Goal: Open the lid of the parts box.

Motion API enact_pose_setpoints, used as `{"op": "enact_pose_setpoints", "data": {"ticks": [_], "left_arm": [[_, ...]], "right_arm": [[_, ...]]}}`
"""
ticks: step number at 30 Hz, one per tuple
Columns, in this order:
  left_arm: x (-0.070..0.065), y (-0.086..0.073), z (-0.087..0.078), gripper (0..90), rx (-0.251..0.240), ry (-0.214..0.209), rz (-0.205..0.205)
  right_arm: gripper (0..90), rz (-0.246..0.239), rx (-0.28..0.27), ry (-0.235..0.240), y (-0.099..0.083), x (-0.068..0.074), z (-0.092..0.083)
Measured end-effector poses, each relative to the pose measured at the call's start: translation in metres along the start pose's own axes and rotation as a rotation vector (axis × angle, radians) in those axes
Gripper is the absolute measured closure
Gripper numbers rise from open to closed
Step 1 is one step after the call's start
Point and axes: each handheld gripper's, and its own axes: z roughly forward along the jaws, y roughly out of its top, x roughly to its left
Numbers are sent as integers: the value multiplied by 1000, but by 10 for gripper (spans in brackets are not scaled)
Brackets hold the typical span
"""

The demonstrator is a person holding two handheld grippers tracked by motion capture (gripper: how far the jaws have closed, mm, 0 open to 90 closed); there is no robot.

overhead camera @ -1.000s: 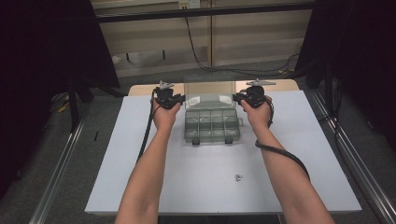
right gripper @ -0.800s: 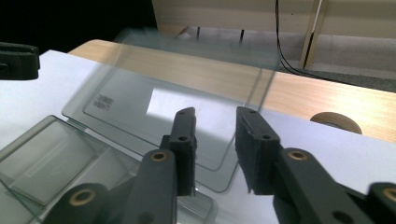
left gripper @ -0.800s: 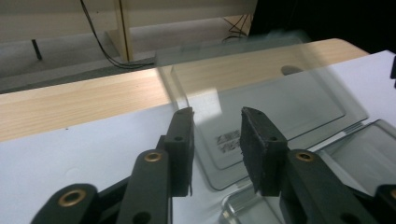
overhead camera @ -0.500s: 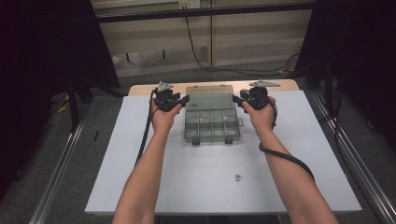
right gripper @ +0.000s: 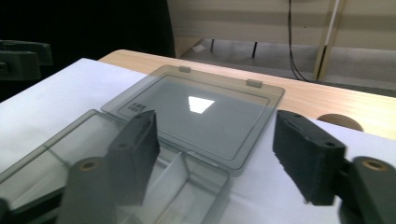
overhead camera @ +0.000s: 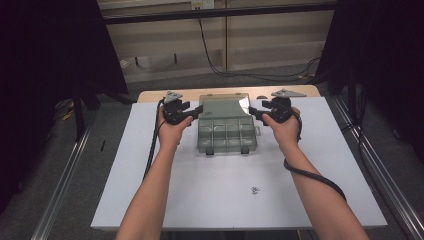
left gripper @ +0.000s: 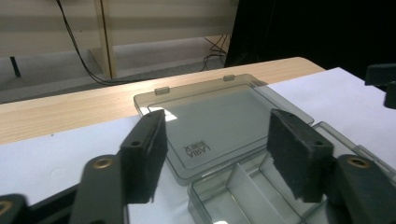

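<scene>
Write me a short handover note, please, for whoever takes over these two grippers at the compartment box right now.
Left gripper: jaws have just been opening, nothing between them, at the box's left edge.
Right gripper: the same, jaws apart and empty, at the right edge.
Compartment box: mid-table on the white sheet, its lid swung fully back and lying flat.
Small metal parts: loose on the sheet, nearer the person.
Done: lid opened, both grips released.
Left: probably putting the small parts into a compartment.
</scene>
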Motion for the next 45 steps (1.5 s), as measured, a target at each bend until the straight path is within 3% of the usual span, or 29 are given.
{"op": "enact_pose_setpoints", "data": {"ticks": [6, 15, 18, 21, 27, 30, 33, 38, 45], "left_arm": [[-1, 0, -13, 216, -1, -4, 15], [-5, -6, -30, 117, -15, -20, 6], [-8, -9, -36, 93, -38, -21, -34], [-9, -12, -42, 63, -28, -28, 0], [-15, -17, -52, 43, -32, -59, 22], [-18, -20, -56, 40, -40, -65, 12], [-20, -24, -60, 38, -41, -73, 17], [-24, -30, -68, 38, -54, -78, 19], [-23, -38, -81, 38, -65, -83, 23]], "right_arm": [[209, -26, -10, 18, 0, 7, -8], [128, -45, -21, 59, -3, 14, -22], [111, -53, -21, 68, -4, 18, -26], [100, -63, -32, 76, -5, 22, -31], [92, -78, -40, 94, -9, 30, -40], [78, -84, -41, 101, -11, 33, -43], [71, -117, -37, 105, -14, 37, -48], [66, -90, -45, 128, -19, 40, -57], [61, -103, -51, 137, -26, 43, -70]]}}
